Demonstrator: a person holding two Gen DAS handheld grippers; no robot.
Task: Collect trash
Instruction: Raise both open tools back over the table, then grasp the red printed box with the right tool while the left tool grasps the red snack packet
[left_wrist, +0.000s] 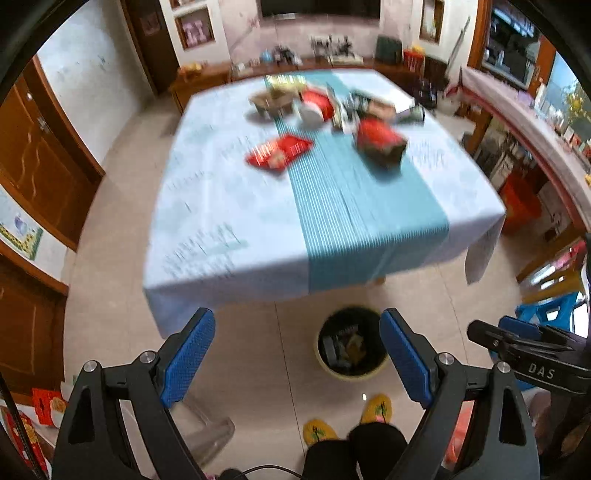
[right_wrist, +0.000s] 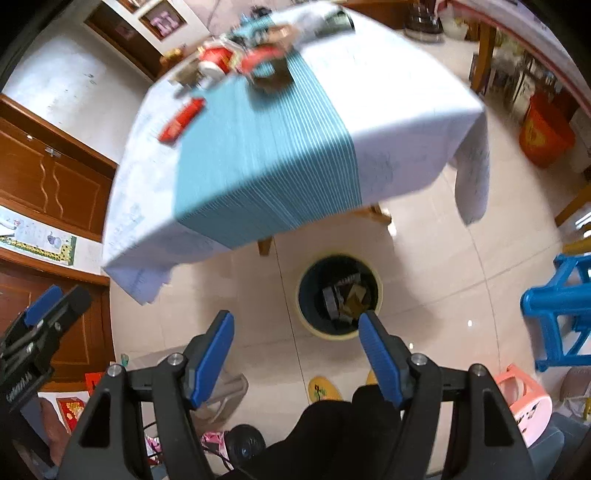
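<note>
Both views motion-blurred. Left gripper and right gripper gape wide, empty, above tiled floor. Trash bin with wrappers stands near worktop's near edge; red packet and clutter lie far on its cloth.

- My left wrist camera sits high over the floor and looks steeply down past my left gripper at the table.
- My right wrist camera looks down just as steeply, more directly over the trash bin.
- Both share the table, the bin and my yellow slippers.
</note>
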